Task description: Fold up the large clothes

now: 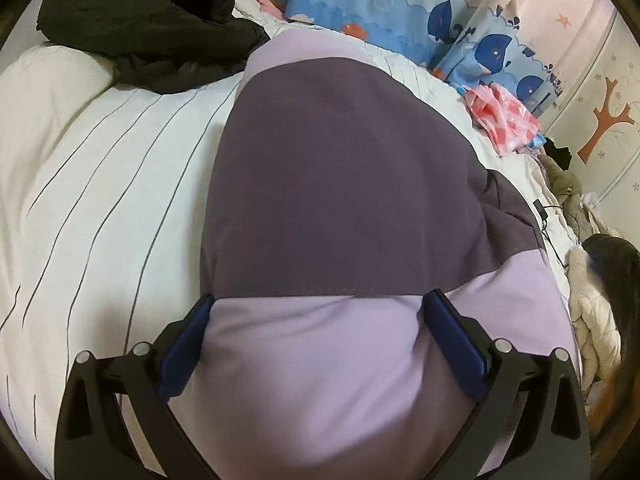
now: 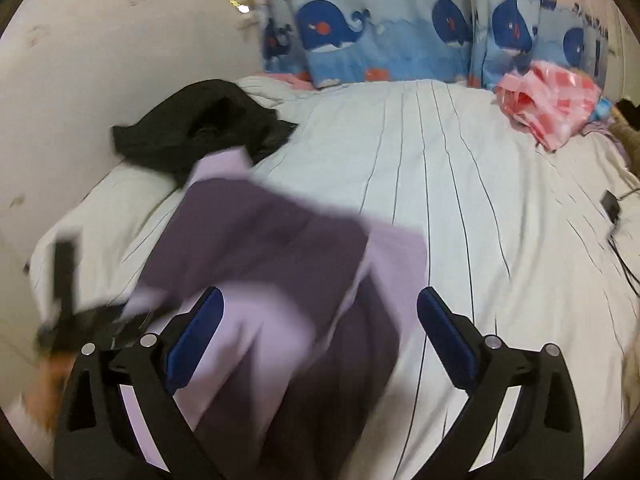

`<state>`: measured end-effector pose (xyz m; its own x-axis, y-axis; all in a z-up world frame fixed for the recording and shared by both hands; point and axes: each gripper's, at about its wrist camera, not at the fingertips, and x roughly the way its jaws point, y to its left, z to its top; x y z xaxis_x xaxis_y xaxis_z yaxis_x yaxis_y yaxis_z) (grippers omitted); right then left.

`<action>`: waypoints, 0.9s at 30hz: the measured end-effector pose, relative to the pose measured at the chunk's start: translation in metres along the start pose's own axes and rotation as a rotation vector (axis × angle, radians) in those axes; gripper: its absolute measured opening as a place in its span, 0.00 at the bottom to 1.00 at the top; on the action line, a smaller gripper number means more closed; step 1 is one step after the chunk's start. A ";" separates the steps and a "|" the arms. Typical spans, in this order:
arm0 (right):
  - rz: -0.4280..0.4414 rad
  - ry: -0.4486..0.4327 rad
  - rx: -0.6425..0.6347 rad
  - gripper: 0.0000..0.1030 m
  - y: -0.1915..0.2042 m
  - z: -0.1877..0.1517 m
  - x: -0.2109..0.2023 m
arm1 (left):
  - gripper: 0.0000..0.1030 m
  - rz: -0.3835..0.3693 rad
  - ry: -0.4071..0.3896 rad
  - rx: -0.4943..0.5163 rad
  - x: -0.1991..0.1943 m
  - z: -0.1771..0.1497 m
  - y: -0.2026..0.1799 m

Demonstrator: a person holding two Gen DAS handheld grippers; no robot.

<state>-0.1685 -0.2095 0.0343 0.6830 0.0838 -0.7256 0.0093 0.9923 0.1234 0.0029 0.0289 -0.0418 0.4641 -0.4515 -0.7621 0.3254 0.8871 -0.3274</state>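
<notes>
On the striped white bedding [image 2: 460, 208], whale-print curtains [image 2: 380, 32] behind, lies purple clothing [image 1: 340, 184].

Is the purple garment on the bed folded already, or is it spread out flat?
Folded at least partly. The purple garment forms a compact block on the striped bedding, with layers overlapping at its right edge. Whether folding is finished, I cannot tell.

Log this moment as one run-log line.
stage: folding | left tongs: open over purple garment | right tongs: open, above it | garment: on striped bed | black clothes: aside
</notes>
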 end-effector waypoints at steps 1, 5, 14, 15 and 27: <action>-0.053 0.110 -0.068 0.91 0.010 -0.034 0.027 | 0.95 0.003 0.000 0.003 -0.001 -0.002 -0.002; 0.115 0.211 0.171 0.93 -0.033 -0.057 0.050 | 0.95 0.026 0.052 0.062 -0.014 -0.004 -0.010; -0.089 0.269 0.006 0.93 0.006 -0.100 0.015 | 0.95 0.031 0.121 0.076 -0.056 -0.059 -0.006; -0.083 0.264 0.050 0.93 0.001 -0.101 0.011 | 0.95 0.029 0.129 0.060 -0.063 -0.063 -0.003; -0.057 0.051 0.044 0.93 0.061 -0.053 -0.039 | 0.95 0.268 -0.175 0.223 -0.158 -0.084 -0.029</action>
<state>-0.2335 -0.1472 0.0341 0.6423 0.0332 -0.7657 0.0797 0.9908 0.1098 -0.1491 0.0831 0.0413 0.6841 -0.2334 -0.6911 0.3358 0.9418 0.0143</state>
